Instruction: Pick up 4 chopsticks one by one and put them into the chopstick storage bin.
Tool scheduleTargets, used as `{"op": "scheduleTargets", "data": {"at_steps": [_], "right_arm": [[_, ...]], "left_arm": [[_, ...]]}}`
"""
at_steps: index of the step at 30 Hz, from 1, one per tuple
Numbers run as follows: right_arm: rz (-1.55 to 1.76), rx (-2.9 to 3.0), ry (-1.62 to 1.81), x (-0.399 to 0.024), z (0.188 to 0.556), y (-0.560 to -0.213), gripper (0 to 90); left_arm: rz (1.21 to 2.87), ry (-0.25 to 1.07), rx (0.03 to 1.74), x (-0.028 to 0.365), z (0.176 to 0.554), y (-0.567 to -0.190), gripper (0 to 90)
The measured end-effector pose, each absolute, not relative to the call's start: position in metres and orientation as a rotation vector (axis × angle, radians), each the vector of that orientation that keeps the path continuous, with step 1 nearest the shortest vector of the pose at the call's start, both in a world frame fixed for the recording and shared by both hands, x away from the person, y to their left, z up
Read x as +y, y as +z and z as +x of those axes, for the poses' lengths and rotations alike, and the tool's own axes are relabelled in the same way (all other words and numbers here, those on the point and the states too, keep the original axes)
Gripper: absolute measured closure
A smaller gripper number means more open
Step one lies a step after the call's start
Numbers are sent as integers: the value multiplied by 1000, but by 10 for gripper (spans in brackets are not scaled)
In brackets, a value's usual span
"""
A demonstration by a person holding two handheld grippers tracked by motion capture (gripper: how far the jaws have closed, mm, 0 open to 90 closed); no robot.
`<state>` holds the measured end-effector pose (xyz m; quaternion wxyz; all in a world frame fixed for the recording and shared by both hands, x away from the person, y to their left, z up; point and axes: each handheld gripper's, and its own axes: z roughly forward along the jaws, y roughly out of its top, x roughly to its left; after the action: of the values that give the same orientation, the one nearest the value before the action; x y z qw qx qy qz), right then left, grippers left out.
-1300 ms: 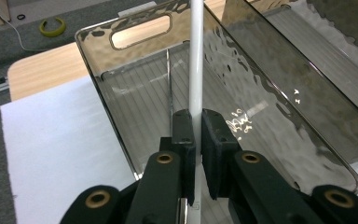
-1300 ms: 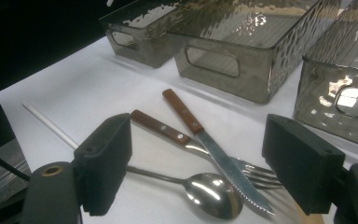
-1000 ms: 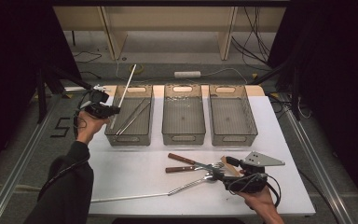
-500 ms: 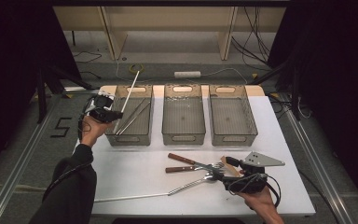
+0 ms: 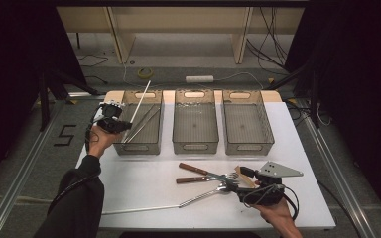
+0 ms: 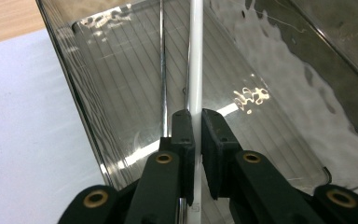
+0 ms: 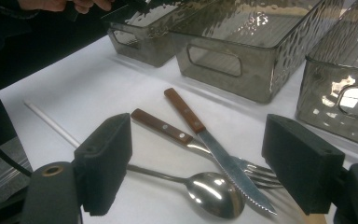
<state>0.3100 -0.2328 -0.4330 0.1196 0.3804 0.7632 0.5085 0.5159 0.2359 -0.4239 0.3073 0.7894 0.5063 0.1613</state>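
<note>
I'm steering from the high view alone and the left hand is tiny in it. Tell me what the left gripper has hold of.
Observer: The left gripper is shut on a white stick, pads on either side of it.
Operator: Say where the stick points.
Observer: Into the left bin, beside a thin metal rod lying there.
Operator: Now report the right gripper.
Observer: The right gripper is open, its jaws wide apart above a spoon, a knife and a fork.
</note>
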Motion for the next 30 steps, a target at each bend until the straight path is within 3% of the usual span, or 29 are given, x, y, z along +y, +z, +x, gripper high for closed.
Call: {"op": "scheduleTargets", "data": {"at_steps": [9,20,30], "right_arm": [[1111,2229,1487,-233,310,-433,254],[1112,2228,1485,-232,310,-433,254],[1099,2230,1486,-232,309,-432,253]], "left_arm": [[2075,417,1357,237,512,-424,775],[2106,364,1273,228,470,-411,434],[2189,304,1176,222,439,-403,324]]}}
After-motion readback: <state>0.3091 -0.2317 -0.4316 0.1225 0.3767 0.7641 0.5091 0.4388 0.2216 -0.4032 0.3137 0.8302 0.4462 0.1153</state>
